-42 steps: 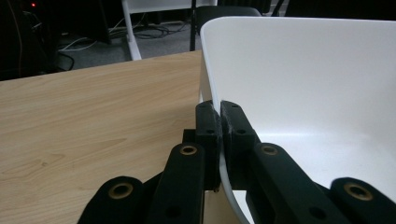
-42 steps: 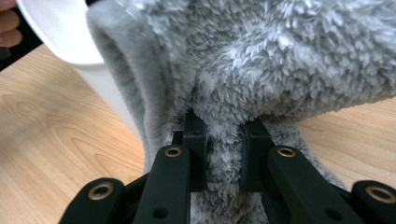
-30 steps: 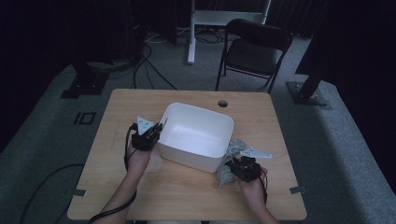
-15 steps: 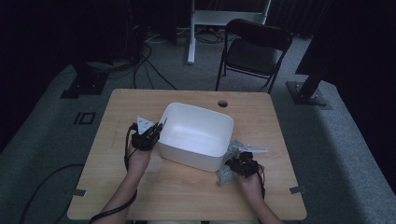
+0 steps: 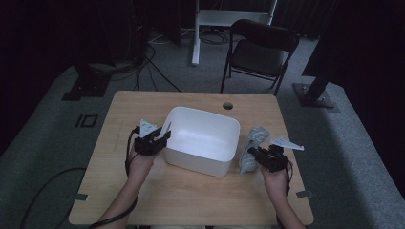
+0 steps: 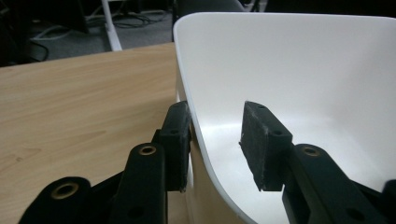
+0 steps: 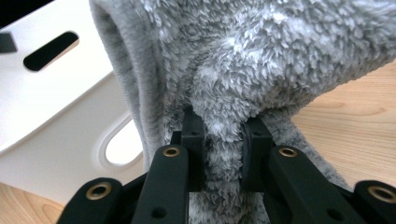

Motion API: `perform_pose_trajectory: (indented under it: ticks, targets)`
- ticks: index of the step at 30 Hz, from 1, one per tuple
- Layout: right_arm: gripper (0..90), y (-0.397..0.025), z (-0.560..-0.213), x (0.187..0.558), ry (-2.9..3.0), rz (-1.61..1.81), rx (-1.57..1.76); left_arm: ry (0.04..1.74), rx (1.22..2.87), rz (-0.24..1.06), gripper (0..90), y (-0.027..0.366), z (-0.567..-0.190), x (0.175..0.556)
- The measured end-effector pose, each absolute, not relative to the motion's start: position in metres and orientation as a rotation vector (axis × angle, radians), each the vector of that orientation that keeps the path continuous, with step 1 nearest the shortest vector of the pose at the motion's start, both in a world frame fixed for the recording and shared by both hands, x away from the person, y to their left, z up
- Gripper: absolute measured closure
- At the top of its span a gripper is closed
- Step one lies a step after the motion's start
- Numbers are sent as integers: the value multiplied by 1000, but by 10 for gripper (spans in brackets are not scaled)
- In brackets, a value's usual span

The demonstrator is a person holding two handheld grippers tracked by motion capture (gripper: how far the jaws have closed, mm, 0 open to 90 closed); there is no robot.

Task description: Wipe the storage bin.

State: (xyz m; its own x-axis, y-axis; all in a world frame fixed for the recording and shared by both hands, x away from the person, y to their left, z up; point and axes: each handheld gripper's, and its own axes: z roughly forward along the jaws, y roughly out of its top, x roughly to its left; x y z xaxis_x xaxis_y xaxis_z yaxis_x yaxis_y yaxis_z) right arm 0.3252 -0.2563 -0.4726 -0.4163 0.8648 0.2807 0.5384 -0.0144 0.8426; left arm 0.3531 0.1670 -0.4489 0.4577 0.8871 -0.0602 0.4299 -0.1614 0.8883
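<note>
Two black jaws of the right gripper [image 7: 223, 140] pinch a fold of the grey fleece cloth [image 7: 243, 60], which lies on the table [image 5: 191, 200] just right of the white tub [image 5: 203, 138]. Farther left, the left gripper [image 6: 217, 140] straddles the tub's rim, jaws parted, one inside and one outside.
</note>
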Motion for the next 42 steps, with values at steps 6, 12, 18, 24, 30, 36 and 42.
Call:
perform_pose_trajectory:
  ticks: [6, 12, 18, 24, 30, 36, 42]
  targets:
    - [752, -264, -473, 323, 1920, 1411, 1480, 1112, 1799, 553, 564, 171, -446, 339]
    - [747, -263, -473, 323, 1909, 1421, 1480, 1093, 1818, 521, 517, 170, -445, 320]
    - [746, -263, -473, 322, 1903, 1424, 1480, 1088, 1822, 501, 494, 172, -444, 305]
    - [745, -264, -474, 323, 1905, 1420, 1484, 1086, 1855, 470, 474, 172, -441, 293]
    - [746, -264, -474, 322, 1905, 1415, 1481, 1031, 1862, 500, 384, 176, -433, 286]
    - [745, -266, -473, 322, 1894, 1425, 1484, 938, 1799, 476, 367, 190, -417, 301]
    - [746, -268, -472, 321, 1894, 1431, 1470, 840, 1784, 482, 382, 201, -414, 336]
